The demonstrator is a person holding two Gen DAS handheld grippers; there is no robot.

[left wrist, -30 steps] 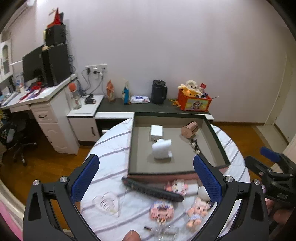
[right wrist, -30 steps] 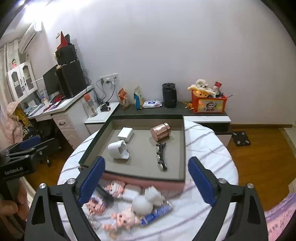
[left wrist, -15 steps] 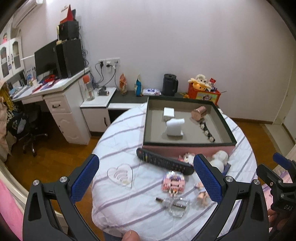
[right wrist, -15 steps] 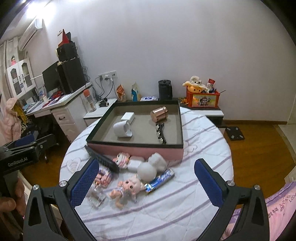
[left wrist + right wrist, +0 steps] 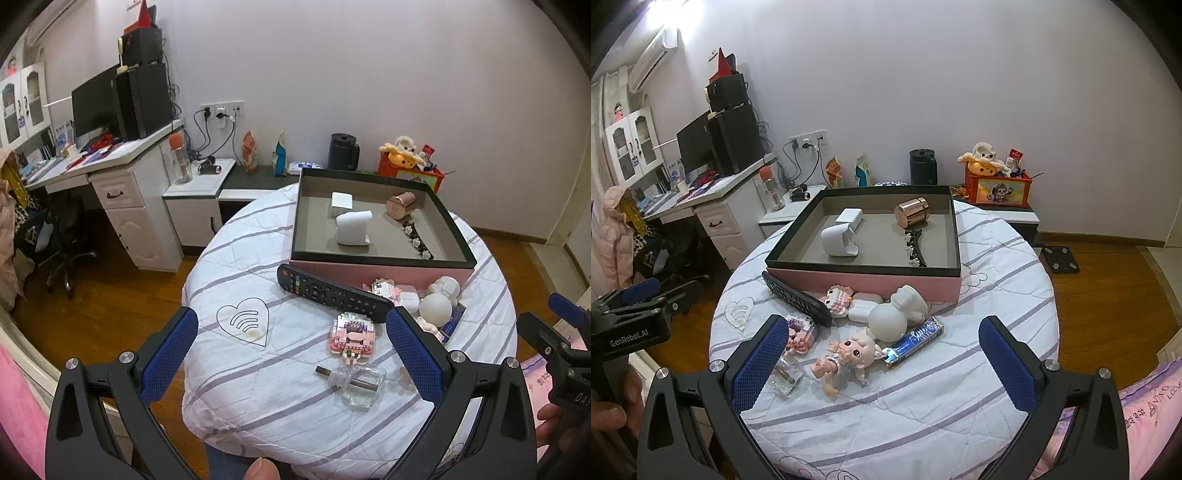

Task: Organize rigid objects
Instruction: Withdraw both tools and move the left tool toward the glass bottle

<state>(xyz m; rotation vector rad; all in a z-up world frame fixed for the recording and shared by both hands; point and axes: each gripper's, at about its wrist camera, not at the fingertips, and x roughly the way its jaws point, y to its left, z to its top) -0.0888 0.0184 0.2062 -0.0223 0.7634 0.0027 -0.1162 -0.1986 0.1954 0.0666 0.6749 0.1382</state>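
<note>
A pink box with a black rim [image 5: 380,258] [image 5: 862,268] sits at the back of the round table and holds a white holder [image 5: 839,240], a white case [image 5: 341,202], a copper cylinder [image 5: 911,214] and a black hair clip [image 5: 915,248]. In front of it lie a black remote [image 5: 332,293], a pink block figure [image 5: 352,334], a glass bottle [image 5: 356,382], a white round figure [image 5: 891,320], a pink doll [image 5: 846,356] and a blue packet [image 5: 913,341]. My left gripper [image 5: 291,354] and right gripper [image 5: 881,363] hover open above the near table edge, holding nothing.
The table carries a white quilted cloth with purple stripes [image 5: 997,295]. A white desk with a monitor [image 5: 110,173] stands left, a low cabinet with a black kettle [image 5: 343,152] and an orange toy box [image 5: 997,188] behind. Wooden floor surrounds the table; a pink bedcover [image 5: 1145,406] lies at right.
Both grippers have pulled back and up from the box, so more of the table and the loose objects shows. Both stayed open. No object moved.
</note>
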